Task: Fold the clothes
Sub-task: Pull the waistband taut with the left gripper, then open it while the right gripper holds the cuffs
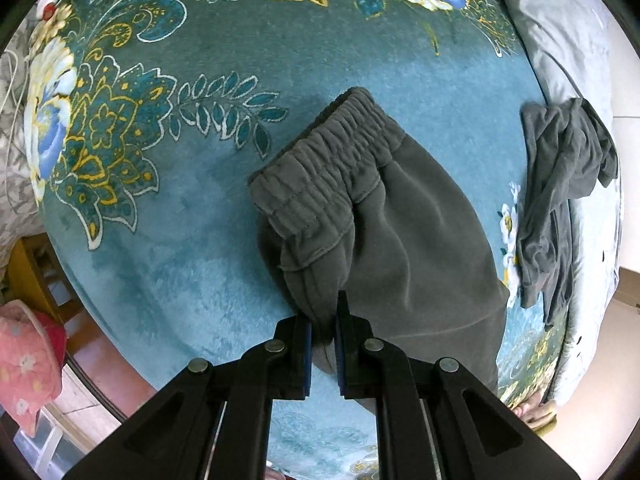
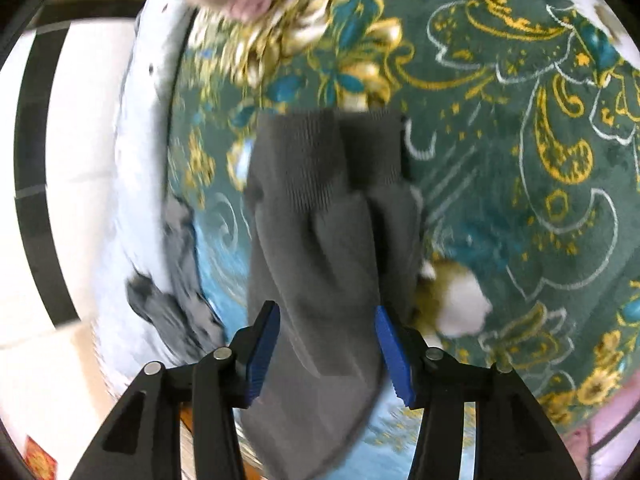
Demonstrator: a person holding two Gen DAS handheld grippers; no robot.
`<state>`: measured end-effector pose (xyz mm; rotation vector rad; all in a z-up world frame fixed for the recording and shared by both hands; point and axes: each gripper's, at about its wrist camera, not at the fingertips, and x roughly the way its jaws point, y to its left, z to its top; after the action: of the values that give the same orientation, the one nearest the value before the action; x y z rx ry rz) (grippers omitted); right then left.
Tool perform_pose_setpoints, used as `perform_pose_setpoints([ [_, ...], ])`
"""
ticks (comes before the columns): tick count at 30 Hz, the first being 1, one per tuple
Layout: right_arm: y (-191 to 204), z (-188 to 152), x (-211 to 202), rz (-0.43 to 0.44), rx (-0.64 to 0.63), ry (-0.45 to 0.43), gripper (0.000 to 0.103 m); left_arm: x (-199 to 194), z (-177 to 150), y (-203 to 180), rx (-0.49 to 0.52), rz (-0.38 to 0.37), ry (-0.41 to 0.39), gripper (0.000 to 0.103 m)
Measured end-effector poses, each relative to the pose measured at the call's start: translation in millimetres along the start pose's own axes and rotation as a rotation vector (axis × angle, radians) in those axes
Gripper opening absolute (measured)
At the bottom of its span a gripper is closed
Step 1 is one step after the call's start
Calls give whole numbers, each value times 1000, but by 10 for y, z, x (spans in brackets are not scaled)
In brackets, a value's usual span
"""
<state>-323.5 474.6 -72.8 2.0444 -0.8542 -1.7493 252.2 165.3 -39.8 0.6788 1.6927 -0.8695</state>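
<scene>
My left gripper (image 1: 323,322) had its jaws pressed together on a fold of the grey trousers (image 1: 392,232), pinching the cloth just below the gathered waistband (image 1: 320,168). The trousers lay doubled over on the teal flowered blanket (image 1: 180,240) that covered the bed, their waistband end towards the middle of the blanket and the rest running back under my jaws. To the right of them, near the blanket's edge, a second dark grey garment (image 1: 560,200) lay crumpled and well apart from the trousers (partly draped over the pale sheet (image 1: 560,40) at that side). A pink flowered cushion (image 1: 28,360) showed low at the left, off the bed.

My right gripper (image 2: 326,354) had its jaws spread, the blue pads (image 2: 262,350) standing clear on either side of the grey cloth. Between them ran the trouser legs (image 2: 320,260), with the two ribbed cuffs (image 2: 312,160) side by side at the far end, lying on the blanket (image 2: 520,160). I could not tell whether either pad brushed the fabric; this view was blurred. The crumpled dark garment (image 2: 176,304) showed at the left, by the pale sheet (image 2: 136,160).
</scene>
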Motion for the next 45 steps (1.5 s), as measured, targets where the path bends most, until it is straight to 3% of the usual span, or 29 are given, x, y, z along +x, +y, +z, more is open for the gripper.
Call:
perform_pose_setpoints([
  [2, 1, 94, -11, 37, 33, -13, 54, -2, -12, -15, -9, 5, -1, 9],
  [5, 75, 202, 71, 0, 37, -9, 52, -14, -26, -48, -18, 15, -2, 9],
  [7, 108, 236, 106, -21, 35, -13, 40, -44, -29, -66, -17, 17, -9, 9],
  [9, 182, 296, 110, -33, 10, -16, 18, -76, -32, -84, -15, 19, -17, 9],
  [12, 397, 316, -48, 25, -123, -30, 11, -158, -20, -64, 5, 6, -55, 9],
  [14, 534, 298, -231, 72, -236, -57, 11, -182, -37, -74, 24, 4, -75, 9],
  [17, 459, 265, -347, 69, -256, -87, 11, -75, -68, -139, 32, 21, -72, 9],
  [21, -91, 370, -105, -81, -109, -29, 11, 81, -112, -41, 10, 59, -55, 9],
  [24, -392, 411, 14, -92, 11, -19, 11, 169, -121, 20, -3, 78, -50, 10],
  [37, -285, 453, 257, -208, -99, 27, 12, 593, 21, 101, -2, 122, -26, 12],
  [45, -179, 488, 232, -215, -116, 69, 15, 886, 154, -12, 23, 254, 64, 16],
])
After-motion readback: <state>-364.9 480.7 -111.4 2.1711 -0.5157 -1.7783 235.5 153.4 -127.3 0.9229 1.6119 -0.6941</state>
